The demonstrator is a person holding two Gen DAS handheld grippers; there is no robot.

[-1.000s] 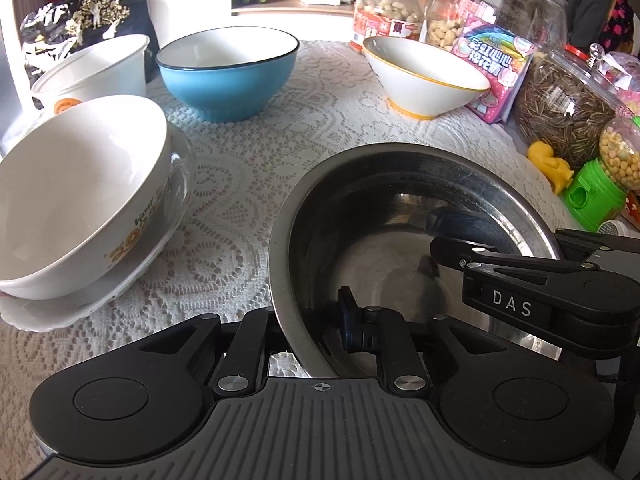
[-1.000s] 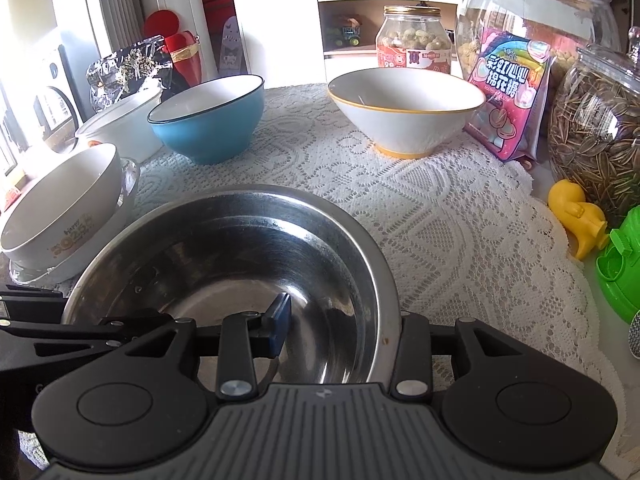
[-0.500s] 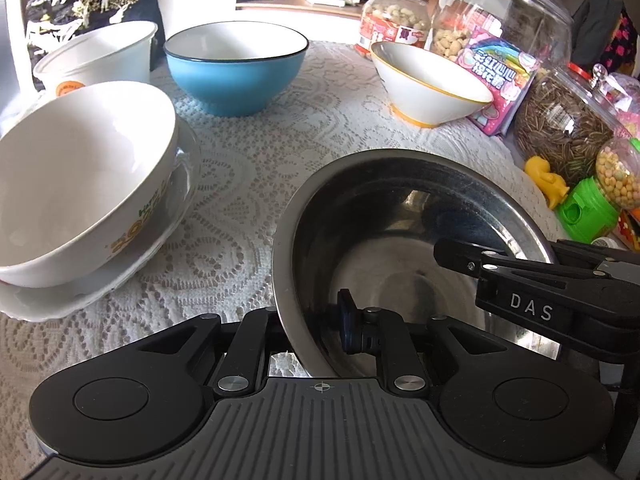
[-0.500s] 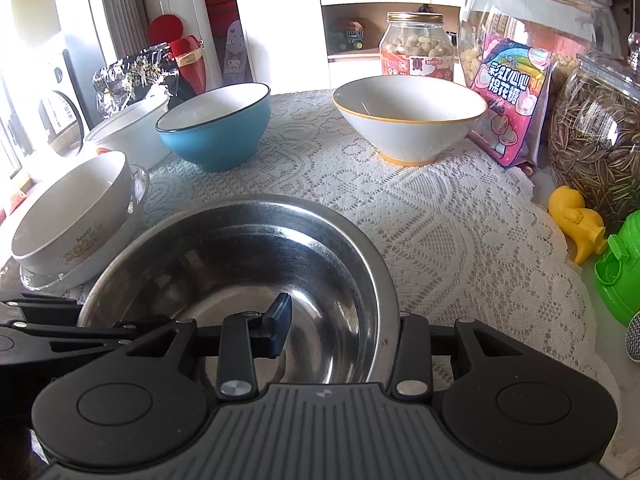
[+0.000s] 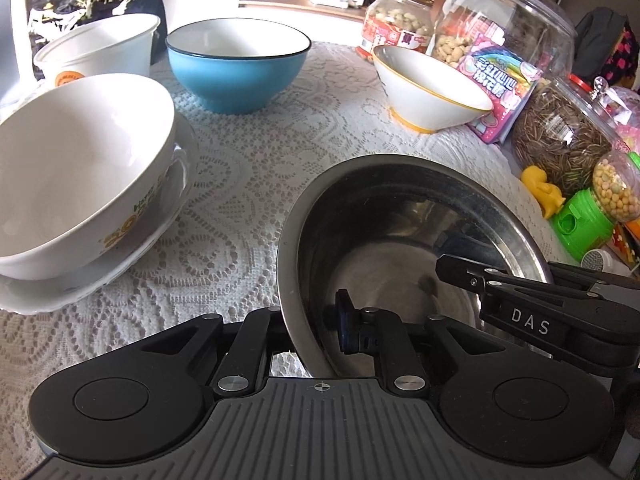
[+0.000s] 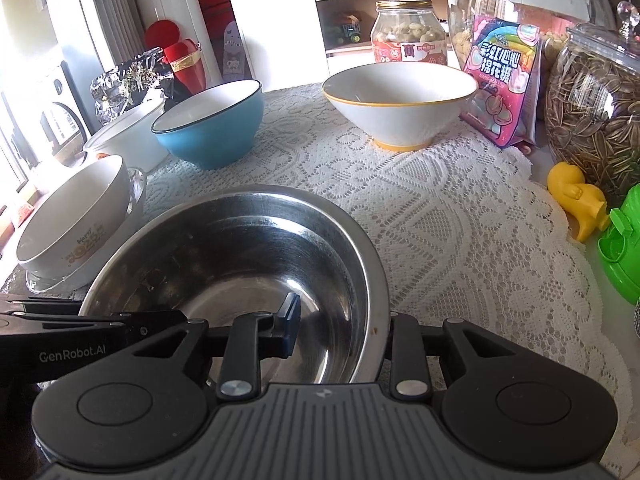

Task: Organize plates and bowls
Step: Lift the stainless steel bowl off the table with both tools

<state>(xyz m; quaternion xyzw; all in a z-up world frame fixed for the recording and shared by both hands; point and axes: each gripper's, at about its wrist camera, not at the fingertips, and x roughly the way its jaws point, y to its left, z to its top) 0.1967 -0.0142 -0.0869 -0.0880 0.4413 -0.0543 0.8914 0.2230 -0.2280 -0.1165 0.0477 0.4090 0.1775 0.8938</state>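
my left gripper [image 5: 308, 330] and right gripper [image 6: 340, 330]: matte black linkages, silver pivot screws, ribbed grey bases, dark blue pads, white "das" and "genrobot.ai" lettering.

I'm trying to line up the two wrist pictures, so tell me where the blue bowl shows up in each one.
Left wrist view: the blue bowl sits at upper centre-left, behind the steel bowl.
Right wrist view: the blue bowl sits at upper left, again beyond the steel bowl.
Shared landmark: the white bowl with the yellow rim stands to the blue bowl's right in both views.
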